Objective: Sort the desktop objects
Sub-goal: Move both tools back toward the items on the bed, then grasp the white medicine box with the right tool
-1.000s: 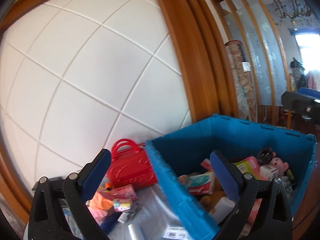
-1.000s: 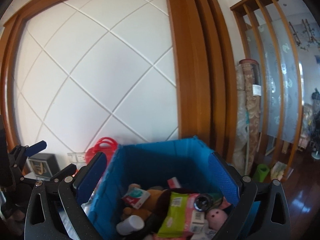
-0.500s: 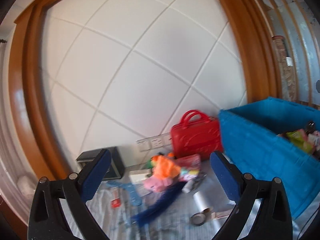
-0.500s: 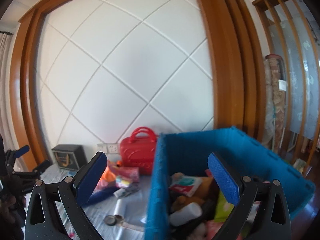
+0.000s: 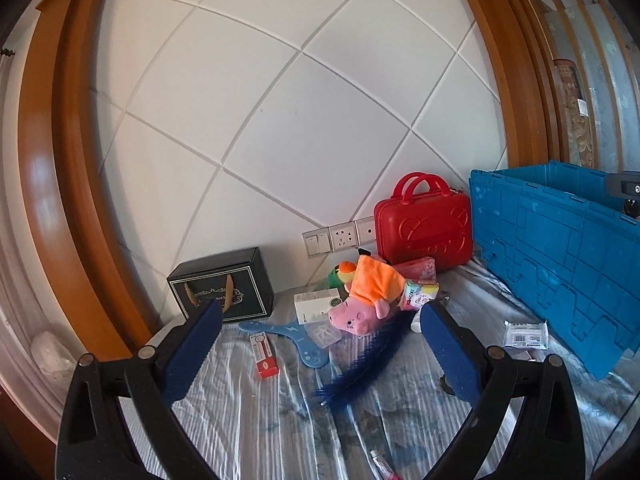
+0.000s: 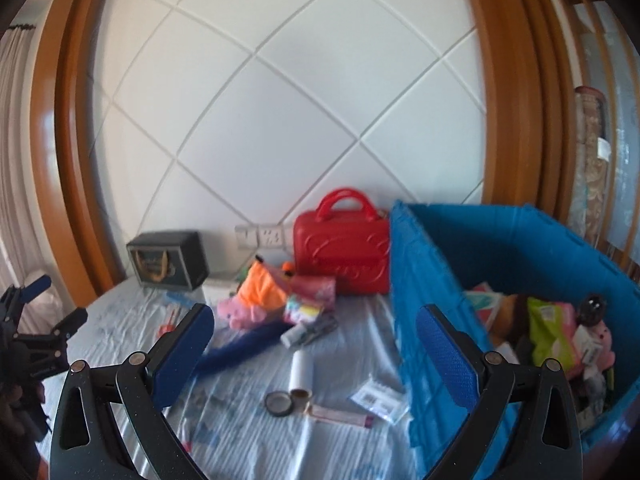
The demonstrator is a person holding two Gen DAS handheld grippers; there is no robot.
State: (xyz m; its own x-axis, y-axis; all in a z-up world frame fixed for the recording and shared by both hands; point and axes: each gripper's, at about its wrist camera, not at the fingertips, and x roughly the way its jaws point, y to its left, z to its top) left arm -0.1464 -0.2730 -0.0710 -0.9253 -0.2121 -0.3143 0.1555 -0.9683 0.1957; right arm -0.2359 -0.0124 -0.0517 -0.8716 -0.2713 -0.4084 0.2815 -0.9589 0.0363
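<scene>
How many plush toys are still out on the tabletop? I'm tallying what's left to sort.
1 clearly: the pink pig plush in an orange top, lying in the pile before the red case. A green-orange toy behind it may be another; others could be hidden.

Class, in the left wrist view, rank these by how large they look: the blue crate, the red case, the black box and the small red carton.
1. blue crate, though partly cut off
2. red case
3. black box, close to the case
4. small red carton
</scene>
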